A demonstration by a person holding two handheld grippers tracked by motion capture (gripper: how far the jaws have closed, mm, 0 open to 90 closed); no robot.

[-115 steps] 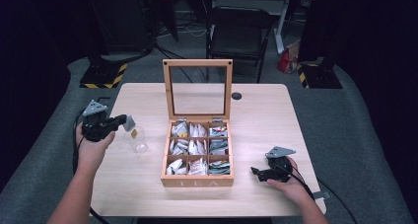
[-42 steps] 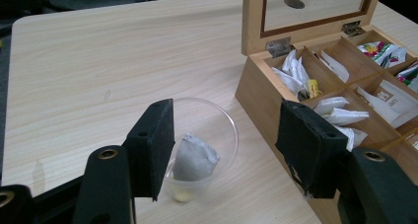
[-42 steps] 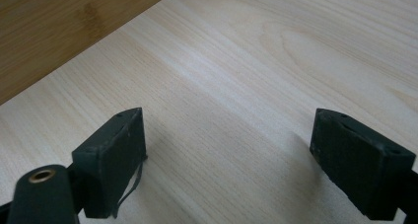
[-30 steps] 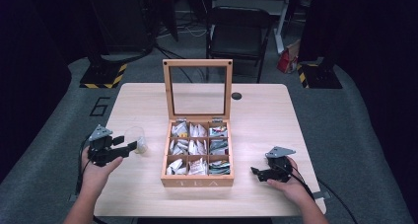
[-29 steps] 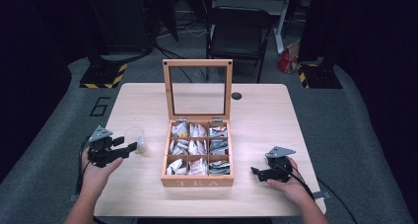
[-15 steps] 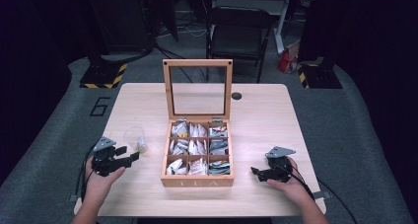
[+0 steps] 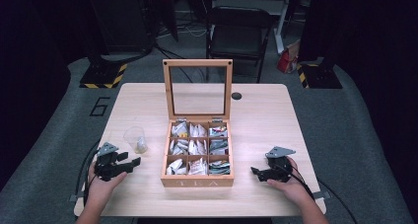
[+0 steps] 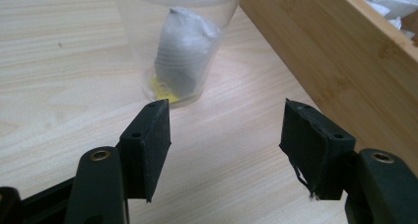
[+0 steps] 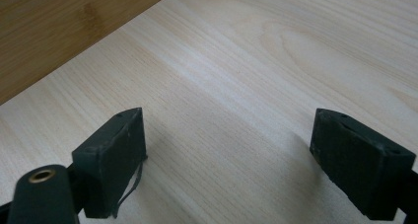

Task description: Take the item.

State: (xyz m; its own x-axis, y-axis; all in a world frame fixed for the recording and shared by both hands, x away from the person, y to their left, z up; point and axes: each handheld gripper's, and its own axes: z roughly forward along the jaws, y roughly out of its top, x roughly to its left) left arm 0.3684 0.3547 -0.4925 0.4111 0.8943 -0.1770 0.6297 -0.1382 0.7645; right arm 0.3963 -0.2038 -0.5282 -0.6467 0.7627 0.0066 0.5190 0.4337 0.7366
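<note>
On the table [image 7: 276, 115], the cup [image 8: 180, 41] stands just beyond the wide, empty left hand-held gripper [image 8: 224, 135].

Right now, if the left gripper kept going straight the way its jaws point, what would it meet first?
Probably the clear plastic cup with a tea bag inside: it stands just beyond the open left gripper, slightly left of centre. The wooden tea box lies off to the right.

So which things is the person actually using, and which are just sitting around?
Probably in use:
- plastic cup holding a tea bag
- wooden tea box, lid open
- left claw, open near the cup
- right claw, open over bare table

Just around:
- chair
- floor cables
</note>
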